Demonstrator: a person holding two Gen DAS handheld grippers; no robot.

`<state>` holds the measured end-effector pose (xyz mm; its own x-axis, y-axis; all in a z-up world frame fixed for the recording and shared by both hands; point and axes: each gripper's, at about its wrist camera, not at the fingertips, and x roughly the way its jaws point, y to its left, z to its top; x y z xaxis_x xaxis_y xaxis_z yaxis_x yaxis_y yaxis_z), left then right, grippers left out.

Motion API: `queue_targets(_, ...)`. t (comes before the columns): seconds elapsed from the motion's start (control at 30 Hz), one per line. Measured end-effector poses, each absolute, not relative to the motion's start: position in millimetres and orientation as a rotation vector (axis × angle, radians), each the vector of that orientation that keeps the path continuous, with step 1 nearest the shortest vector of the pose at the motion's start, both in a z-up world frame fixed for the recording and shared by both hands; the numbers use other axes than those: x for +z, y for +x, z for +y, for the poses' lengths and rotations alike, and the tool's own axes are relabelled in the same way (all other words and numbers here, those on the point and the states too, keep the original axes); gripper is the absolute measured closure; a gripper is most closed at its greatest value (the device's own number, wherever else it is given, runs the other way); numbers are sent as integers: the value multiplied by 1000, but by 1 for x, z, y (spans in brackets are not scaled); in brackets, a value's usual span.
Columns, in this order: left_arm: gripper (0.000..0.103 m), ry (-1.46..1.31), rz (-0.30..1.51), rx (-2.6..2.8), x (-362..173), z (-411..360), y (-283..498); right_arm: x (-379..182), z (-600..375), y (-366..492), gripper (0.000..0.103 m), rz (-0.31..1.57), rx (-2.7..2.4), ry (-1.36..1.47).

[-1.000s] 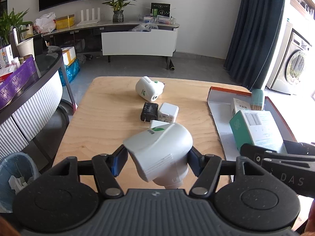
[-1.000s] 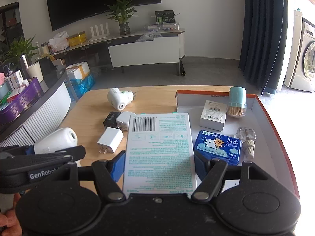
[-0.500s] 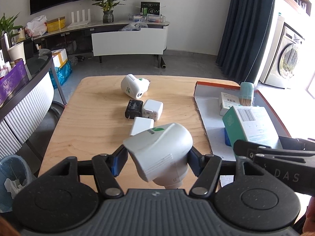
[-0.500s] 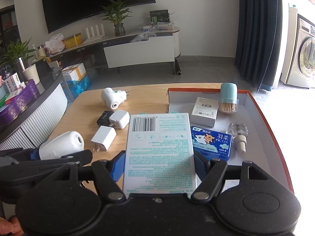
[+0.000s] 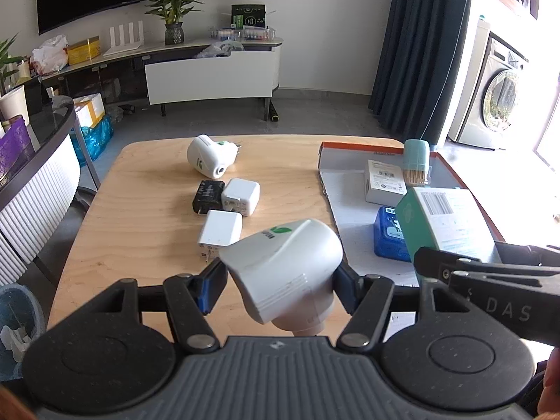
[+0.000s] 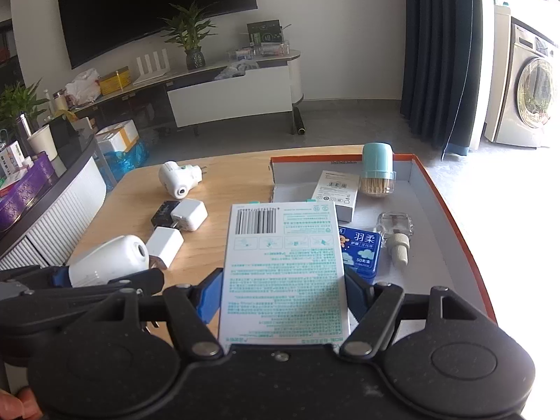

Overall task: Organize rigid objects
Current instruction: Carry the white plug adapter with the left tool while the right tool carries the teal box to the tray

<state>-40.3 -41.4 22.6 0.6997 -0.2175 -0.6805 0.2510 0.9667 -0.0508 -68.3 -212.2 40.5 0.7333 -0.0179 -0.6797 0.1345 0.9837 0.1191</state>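
In the left wrist view, a white plug-in mosquito repeller [image 5: 285,273] with a green leaf logo is pinched between the blue-padded fingers of the left gripper [image 5: 280,281] and is held above the near edge of the wooden table [image 5: 140,217]. Farther out on the table, a white charger [image 5: 220,229] is seen just ahead of the held device, with a black adapter [image 5: 207,196] and a second white charger [image 5: 241,196] lying side by side beyond it; whether these two touch cannot be told. A second white repeller [image 5: 210,156] lies near the far edge. At the right, a grey tray with an orange rim [image 5: 350,203] is seen, and the teal-and-white box [image 5: 444,220] is held over it by the right gripper, only the dark side of which shows here.

In the right wrist view, the teal-and-white box [image 6: 283,269], its barcode face up, is clamped between the fingers of the right gripper [image 6: 283,297] above the tray's near left part. Within the tray, a blue floss-pick box [image 6: 360,250] is partly covered by the held box, a small white box [image 6: 337,189] lies beyond, a teal-capped toothpick holder [image 6: 377,169] stands upright near the far wall, and a clear refill bottle [image 6: 395,231] lies on its side. The left gripper's repeller is seen at lower left.
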Motion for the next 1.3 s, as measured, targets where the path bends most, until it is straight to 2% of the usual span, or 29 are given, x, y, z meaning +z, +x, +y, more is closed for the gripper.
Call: queue_targets(1.3, 37, 80, 745, -333, 26, -104, -30, 43, -266, -73, 19, 719, -195, 197)
